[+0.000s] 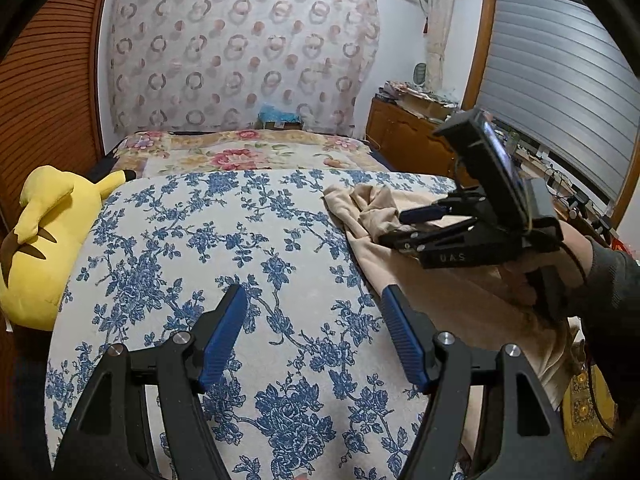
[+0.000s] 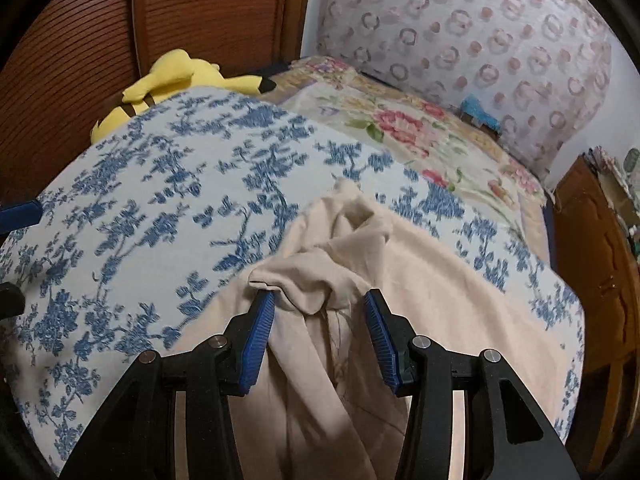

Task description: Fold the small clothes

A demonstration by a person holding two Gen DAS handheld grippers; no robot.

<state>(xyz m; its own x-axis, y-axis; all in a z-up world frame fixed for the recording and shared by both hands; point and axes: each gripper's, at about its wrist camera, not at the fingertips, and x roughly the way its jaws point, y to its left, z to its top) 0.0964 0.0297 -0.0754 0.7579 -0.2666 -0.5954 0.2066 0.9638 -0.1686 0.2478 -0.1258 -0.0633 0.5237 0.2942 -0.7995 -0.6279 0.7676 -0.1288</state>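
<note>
A beige garment (image 1: 464,284) lies crumpled on the right side of the bed, over the blue-flowered bedspread (image 1: 200,240). My left gripper (image 1: 315,296) hovers open above bare bedspread to the left of the garment's edge, with nothing between its fingers. My right gripper (image 1: 404,226), held by a hand (image 1: 520,276), reaches in from the right onto the bunched top of the garment. In the right wrist view the garment (image 2: 440,280) is bunched between the fingers of the right gripper (image 2: 319,300), which stand apart. A folded hem drapes over the left fingertip (image 2: 264,308).
A yellow plush toy (image 1: 40,240) lies at the bed's left edge against a slatted wooden door (image 1: 48,100). A flowered quilt (image 1: 256,152) covers the far end. A cluttered wooden cabinet (image 1: 408,140) stands right of the bed. The bedspread (image 2: 160,200) is bare left of the garment.
</note>
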